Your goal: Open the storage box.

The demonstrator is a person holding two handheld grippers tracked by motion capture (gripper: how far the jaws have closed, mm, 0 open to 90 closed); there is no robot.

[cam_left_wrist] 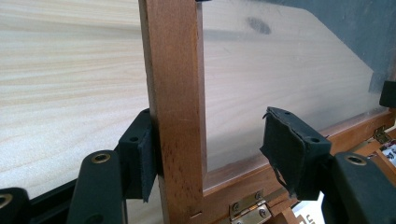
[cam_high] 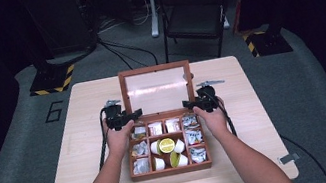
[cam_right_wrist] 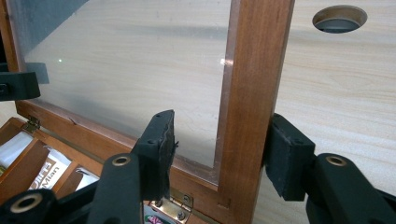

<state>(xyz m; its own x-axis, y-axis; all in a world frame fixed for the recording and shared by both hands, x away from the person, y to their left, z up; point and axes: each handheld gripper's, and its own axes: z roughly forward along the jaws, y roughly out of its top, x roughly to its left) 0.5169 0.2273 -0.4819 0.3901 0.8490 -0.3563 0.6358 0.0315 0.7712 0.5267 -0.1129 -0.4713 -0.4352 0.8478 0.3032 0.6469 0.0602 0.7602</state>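
— Where's the box (cam_high: 171, 170) sitting?

— Middle of the tabletop (cam_high: 82, 136), towards the near edge. Its lid (cam_high: 153, 69) stands open at the far side, nearly upright, a wooden frame round a clear pane.

— And the person's hands?

— One at each side of the lid, low down by the hinges. The left tool (cam_high: 130, 115) is at the lid's left post, the right tool (cam_high: 192, 102) at the right post.

— Are they gripping it?

— The left one is narrow. In the left gripper view the outer pad (cam_left_wrist: 140, 161) lies flat against the wood of the left post (cam_left_wrist: 175, 107), while the inner pad (cam_left_wrist: 285, 149) stands off in front of the pane. I can't tell from here that both sides press.

— The right?

— Much the same, mirrored. In the right gripper view the right tool (cam_right_wrist: 224, 158) straddles the right post (cam_right_wrist: 250, 107): the outer pad (cam_right_wrist: 285, 156) touches the wood, the inner one (cam_right_wrist: 159, 149) sits apart from the post, over the pane. Narrow too.

— What's in the box?

— Compartments, three rows of four. Packets (cam_high: 194, 137) in the outer columns and along the far row, small white cups (cam_high: 179, 145) in the middle ones, two with yellow-green tops.

— Anything else around?

— A folding chair (cam_high: 193, 12) on the floor beyond the tabletop.
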